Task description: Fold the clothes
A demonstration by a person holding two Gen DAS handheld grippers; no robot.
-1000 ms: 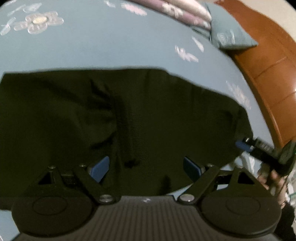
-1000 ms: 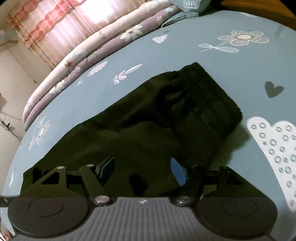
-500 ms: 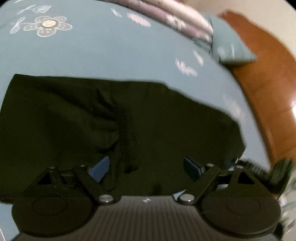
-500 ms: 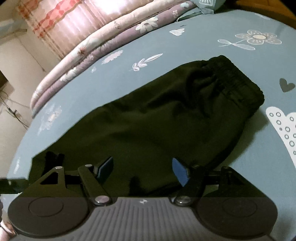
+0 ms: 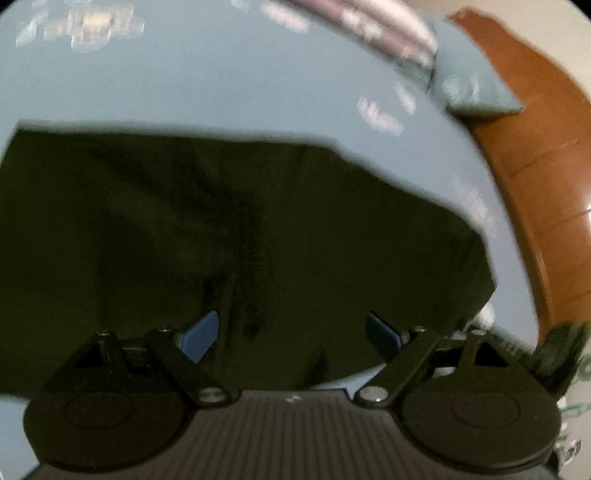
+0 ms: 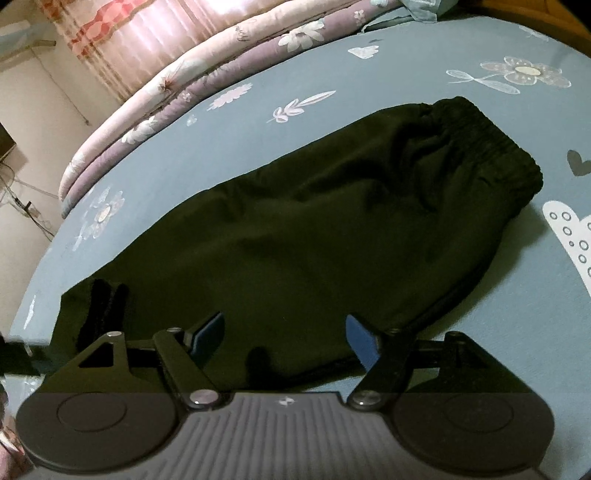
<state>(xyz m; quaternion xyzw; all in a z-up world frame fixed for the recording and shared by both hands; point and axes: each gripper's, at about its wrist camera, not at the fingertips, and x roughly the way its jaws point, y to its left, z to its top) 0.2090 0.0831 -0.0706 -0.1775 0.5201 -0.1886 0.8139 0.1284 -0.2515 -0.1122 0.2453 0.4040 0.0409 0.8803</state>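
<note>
Dark trousers [image 6: 314, 229] lie flat on the blue flowered bed sheet [image 6: 406, 66], their elastic waistband [image 6: 491, 144] at the upper right in the right wrist view. My right gripper [image 6: 284, 338] hovers over the near edge of the cloth, its jaws opening, blue pads [image 6: 360, 339] apart and pressing nothing. In the left wrist view the same trousers [image 5: 221, 236] fill the middle, blurred. My left gripper [image 5: 291, 332] stands open above the cloth with nothing between its fingers.
A folded lilac and pink quilt [image 6: 192, 85] lies along the far side of the bed. A blue pillow [image 5: 469, 88] rests against the brown wooden headboard [image 5: 535, 173]. Pink curtains [image 6: 122, 29] hang behind the bed. The other gripper [image 5: 554, 350] shows at the left wrist view's right edge.
The right gripper has drawn back along the trousers, so more of the cloth and waistband shows, and its jaws stand a little wider. The left view shifted slightly and is blurred.
</note>
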